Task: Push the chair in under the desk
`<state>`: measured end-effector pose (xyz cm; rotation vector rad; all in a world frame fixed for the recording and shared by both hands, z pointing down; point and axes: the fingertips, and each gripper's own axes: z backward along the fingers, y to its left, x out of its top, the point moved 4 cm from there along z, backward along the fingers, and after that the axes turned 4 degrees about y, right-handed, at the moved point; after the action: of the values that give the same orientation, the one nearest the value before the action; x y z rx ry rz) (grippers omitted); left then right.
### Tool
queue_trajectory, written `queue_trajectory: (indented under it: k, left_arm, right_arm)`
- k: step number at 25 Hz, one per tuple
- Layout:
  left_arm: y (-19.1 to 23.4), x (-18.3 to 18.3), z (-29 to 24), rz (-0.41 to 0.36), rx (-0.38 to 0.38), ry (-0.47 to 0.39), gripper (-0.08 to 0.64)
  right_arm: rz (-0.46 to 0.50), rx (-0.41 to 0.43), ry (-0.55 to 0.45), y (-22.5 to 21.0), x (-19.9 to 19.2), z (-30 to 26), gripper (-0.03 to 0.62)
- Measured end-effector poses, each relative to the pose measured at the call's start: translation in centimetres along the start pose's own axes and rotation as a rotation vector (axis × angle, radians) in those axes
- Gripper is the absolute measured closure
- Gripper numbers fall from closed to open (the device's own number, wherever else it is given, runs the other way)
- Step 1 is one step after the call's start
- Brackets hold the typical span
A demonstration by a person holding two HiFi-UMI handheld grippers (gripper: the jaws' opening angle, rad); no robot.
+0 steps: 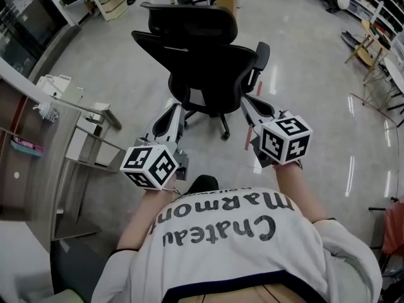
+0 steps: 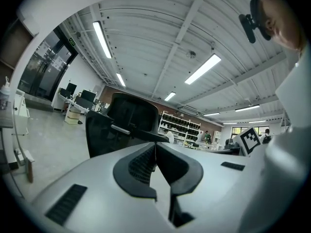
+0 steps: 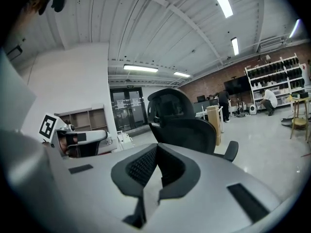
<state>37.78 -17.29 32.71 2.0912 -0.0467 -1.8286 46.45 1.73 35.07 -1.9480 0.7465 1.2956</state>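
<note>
The main risk is that the chair [image 1: 205,65] swivels or veers instead of rolling straight. It stands on a star base with casters on smooth grey floor, so a push from only 1 side would probably spin the seat on its post. A push high on the backrest could also tip it forward. The left gripper [image 1: 175,111] and the right gripper [image 1: 247,103] both have their jaws pressed together with nothing between them. That leaves 2 narrow tips as contact points, which could slide off the curved back or dig into its mesh. Another hazard is an armrest [image 1: 262,55] catching the table edge, since the nearest table [image 1: 28,128] runs along the left edge of the frame, well apart from the chair and not in line with it. The chair sits in the upper middle of the head view, ahead of both grippers, and neither touches it. It is black, with a separate headrest above a wide backrest that seems to be turned toward the person. 1 armrest shows clearly at its right, and the seat is mostly hidden.
</note>
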Motion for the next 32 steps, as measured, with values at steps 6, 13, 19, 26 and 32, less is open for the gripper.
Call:
queue_trajectory:
  k: [6, 13, 19, 26, 32]
  left_arm:
    - [4.1, 0.9, -2.5, 0.022, -0.011, 0.008, 0.541]
    - [9.6, 2.4, -5.7, -0.088, -0.008, 0.054, 0.541]
    - [15.6, 3.3, -6.4, -0.032, 0.104, 0.05, 0.541]
    - [17.8, 2.9, -7.0, 0.008, 0.138, 0.063, 0.541]
    - [17.2, 2.1, -7.1, 0.013, 0.139, 0.083, 0.541]
  right_arm:
    - [-0.056, 0.002, 0.005, -2.0, 1.2, -4.5, 0.586]
    - [0.056, -0.027, 0.037, -4.8, 5.2, -8.4, 0.586]
    - [0.248, -0.093, 0.133, -8.2, 9.0, -10.9, 0.465]
    - [0.427, -0.031, 0.375, -10.0, 7.9, -13.8, 0.303]
    - [0.601, -0.078, 0.509, -10.9, 6.5, -15.5, 0.327]
